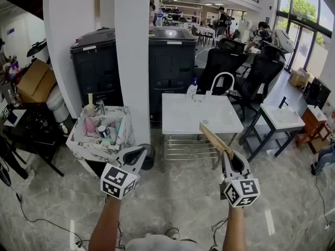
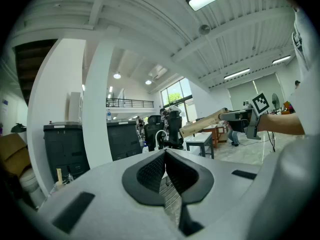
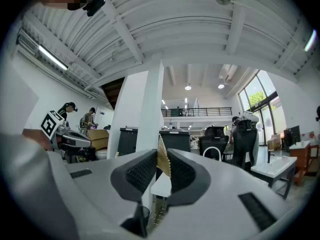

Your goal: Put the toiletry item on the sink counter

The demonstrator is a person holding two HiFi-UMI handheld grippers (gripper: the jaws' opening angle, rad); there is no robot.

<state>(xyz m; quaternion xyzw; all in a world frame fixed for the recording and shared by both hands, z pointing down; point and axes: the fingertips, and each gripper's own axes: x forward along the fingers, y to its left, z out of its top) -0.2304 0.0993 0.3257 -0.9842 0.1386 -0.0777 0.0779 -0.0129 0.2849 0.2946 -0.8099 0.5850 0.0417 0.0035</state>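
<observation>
Marble floor (image 1: 183, 203) lies open before me. A white pillar (image 1: 132, 61) stands just left of the white sink counter (image 1: 183, 114), whose top is bare. My left gripper (image 1: 140, 152) has its jaws together on nothing. My right gripper (image 1: 226, 160) clamps the long tan toiletry item (image 1: 214, 139), whose far end shows against the counter's front edge.

Left hand-held gripper (image 1: 140, 151) closed, right hand-held gripper (image 1: 226, 160) clamped.
</observation>
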